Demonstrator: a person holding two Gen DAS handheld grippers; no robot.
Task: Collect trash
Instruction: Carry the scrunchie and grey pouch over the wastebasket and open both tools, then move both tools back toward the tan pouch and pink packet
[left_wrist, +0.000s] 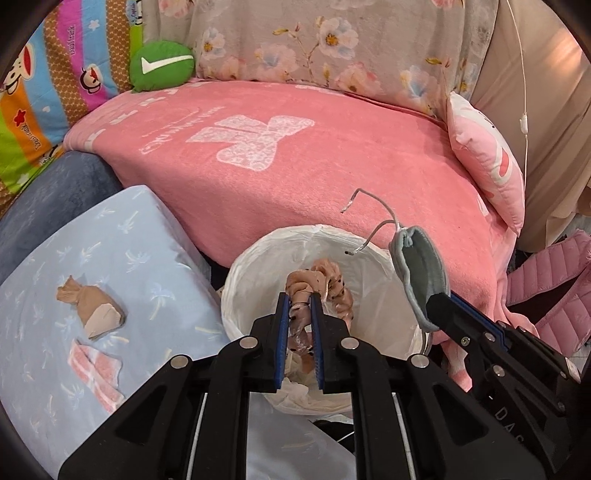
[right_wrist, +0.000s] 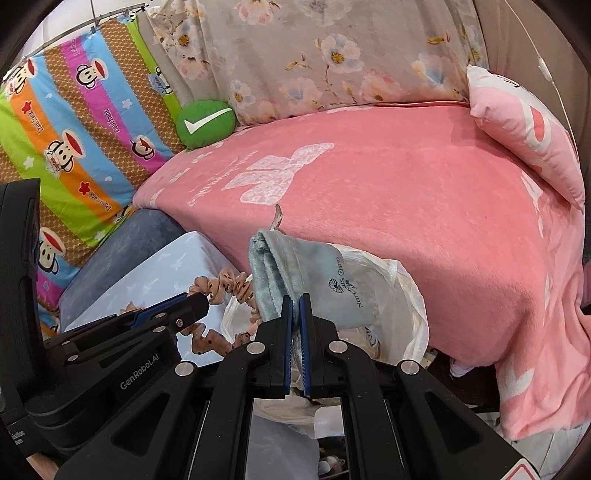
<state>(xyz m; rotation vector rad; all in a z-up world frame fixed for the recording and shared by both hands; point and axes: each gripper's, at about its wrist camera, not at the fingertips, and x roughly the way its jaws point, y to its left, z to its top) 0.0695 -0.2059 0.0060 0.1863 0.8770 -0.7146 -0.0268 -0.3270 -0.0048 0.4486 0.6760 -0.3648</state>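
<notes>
Trash in both grippers, poised over the lined bin.

Left gripper (left_wrist: 300, 295) is clamped on a peach dotted scrunchie (left_wrist: 321, 291), which hangs above the white-lined trash bin (left_wrist: 255, 266); right gripper (right_wrist: 295, 297) pinches the lower edge of a grey-blue drawstring pouch (right_wrist: 295, 273) just beside it. Both look light, soft and floppy, so an edge pinch should hold and neither seems fragile. A tan wad (left_wrist: 92, 308) and pink scraps (left_wrist: 96, 369) lie on the pale blue cushion (left_wrist: 155, 236).
</notes>
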